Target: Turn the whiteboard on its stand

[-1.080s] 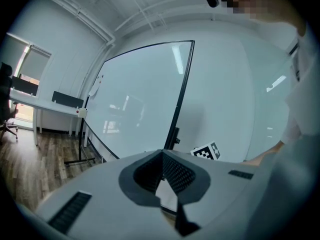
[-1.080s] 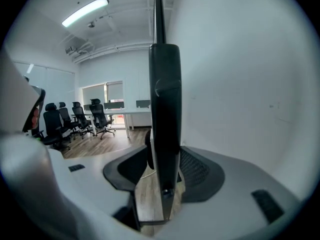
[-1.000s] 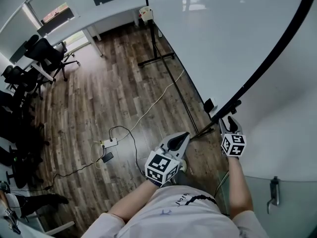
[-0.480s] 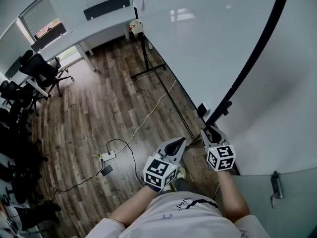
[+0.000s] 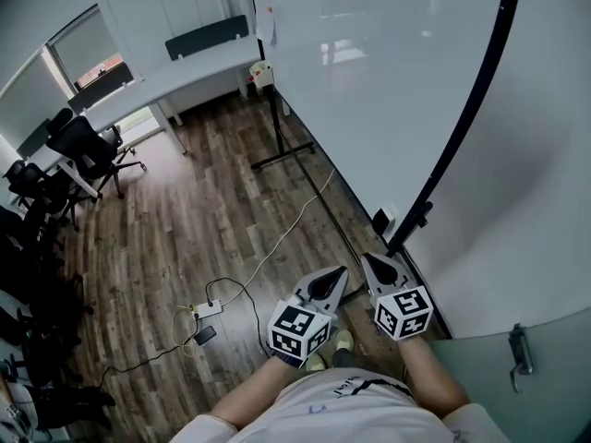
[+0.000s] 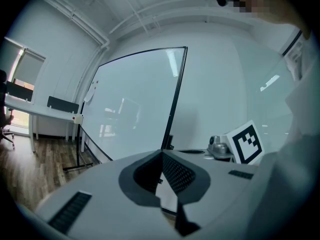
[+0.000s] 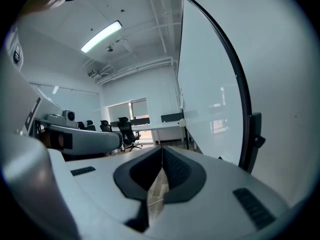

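The whiteboard (image 5: 369,81) is a large white panel with a black frame (image 5: 462,127), and it stands on a black floor stand (image 5: 282,160). It fills the upper right of the head view and also shows as the whiteboard (image 6: 135,104) and the whiteboard (image 7: 205,89) in the two gripper views. My left gripper (image 5: 337,272) is shut with nothing in it and points at the board's near edge. Beside it, my right gripper (image 5: 369,258) has just been closing. It is now shut on nothing and sits just short of the frame's lower end and its clamp (image 5: 420,215).
A power strip with cables (image 5: 205,309) lies on the wooden floor to the left. A white desk (image 5: 175,77) and office chairs (image 5: 88,150) stand at the far left. A glass door with a handle (image 5: 519,349) is at the lower right, with a white wall behind the board.
My right gripper has come away from the board's black frame edge, back and left to beside the left gripper. The left gripper has hardly moved.
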`<state>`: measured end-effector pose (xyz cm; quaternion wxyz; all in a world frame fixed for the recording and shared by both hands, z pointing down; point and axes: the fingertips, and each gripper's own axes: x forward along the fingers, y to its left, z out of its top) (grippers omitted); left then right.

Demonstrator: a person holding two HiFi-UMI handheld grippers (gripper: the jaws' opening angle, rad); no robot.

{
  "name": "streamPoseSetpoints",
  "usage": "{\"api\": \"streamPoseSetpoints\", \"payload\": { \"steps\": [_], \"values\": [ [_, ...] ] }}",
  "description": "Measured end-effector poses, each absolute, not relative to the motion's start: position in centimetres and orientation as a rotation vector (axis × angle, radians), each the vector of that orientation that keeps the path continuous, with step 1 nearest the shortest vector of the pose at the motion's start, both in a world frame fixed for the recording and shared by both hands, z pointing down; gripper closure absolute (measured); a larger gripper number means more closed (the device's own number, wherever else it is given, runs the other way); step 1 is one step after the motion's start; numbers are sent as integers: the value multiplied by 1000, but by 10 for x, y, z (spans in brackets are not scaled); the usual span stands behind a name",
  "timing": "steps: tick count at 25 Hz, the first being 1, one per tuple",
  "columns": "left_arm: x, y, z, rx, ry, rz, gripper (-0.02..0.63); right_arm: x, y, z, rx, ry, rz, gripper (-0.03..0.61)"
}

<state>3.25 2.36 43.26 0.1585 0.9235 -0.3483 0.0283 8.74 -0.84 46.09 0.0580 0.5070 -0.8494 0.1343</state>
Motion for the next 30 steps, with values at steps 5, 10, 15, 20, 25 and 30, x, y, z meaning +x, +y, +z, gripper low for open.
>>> {"api": "streamPoseSetpoints", "payload": {
  "steps": [5,10,15,20,25,30],
  "values": [
    [23,25,423,2637,-1035,43,602,72,-5,452,1503,-2595,372,565],
    [26,30,421,2640,-1027,50,603,66,0,440,1490,-2612,352,565],
    [26,25,421,2635,-1042,41,603,63,-4,441,1477,-2625,344,565],
    [27,22,424,2621,-1050,35,603,62,-4,444,1470,-2614,336,565],
    [27,19,424,2618,-1054,31,603,64,-6,445,1474,-2603,321,565],
    [30,12,426,2625,-1062,24,603,66,-13,447,1471,-2603,299,565]
  ]
}}
